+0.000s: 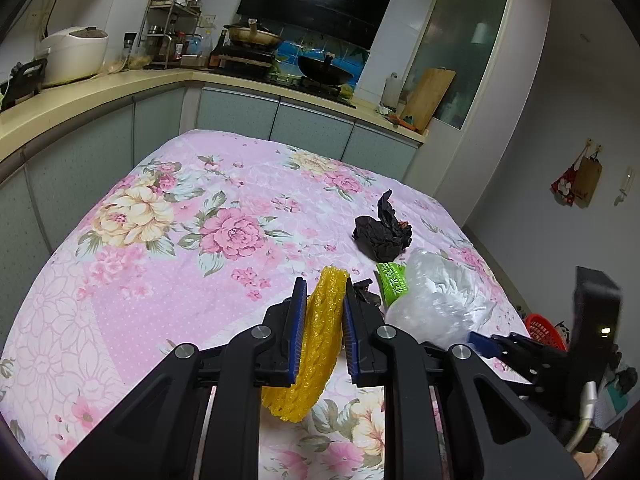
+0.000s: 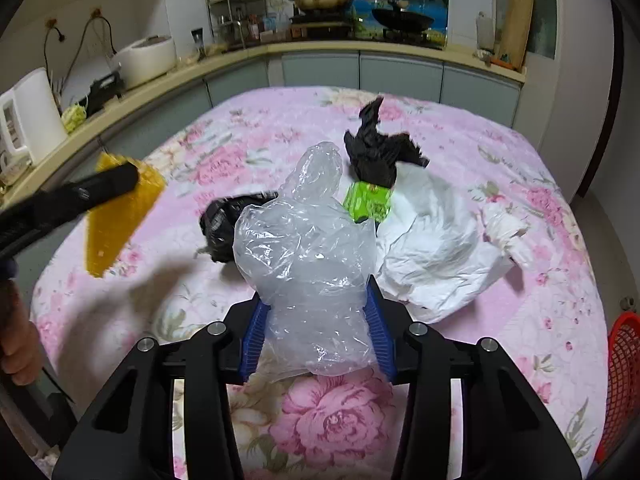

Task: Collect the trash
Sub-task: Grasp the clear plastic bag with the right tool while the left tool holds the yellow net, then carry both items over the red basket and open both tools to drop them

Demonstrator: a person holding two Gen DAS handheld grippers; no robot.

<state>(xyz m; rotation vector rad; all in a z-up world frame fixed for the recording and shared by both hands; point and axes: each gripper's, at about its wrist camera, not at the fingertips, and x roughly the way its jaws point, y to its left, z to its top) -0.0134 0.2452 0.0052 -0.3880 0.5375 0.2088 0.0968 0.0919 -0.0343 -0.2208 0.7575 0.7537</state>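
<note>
Yellow foam netting [image 1: 316,344] sits clamped in the left gripper [image 1: 325,292] above the floral-clothed surface [image 1: 160,280]. Only the right wrist view shows the right gripper [image 2: 318,292] pinching a clear plastic bag [image 2: 308,248], with white crumpled plastic [image 2: 436,248] beside it. Farther off lie a green packet [image 2: 368,200] and black crumpled bag [image 2: 378,156]; a red basket [image 2: 622,380] stands at the surface's right edge.

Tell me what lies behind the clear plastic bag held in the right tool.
Behind the clear plastic bag lie a dark mesh wad, a green packet, black crumpled plastic and white plastic. The bag covers parts of the wad and packet.
</note>
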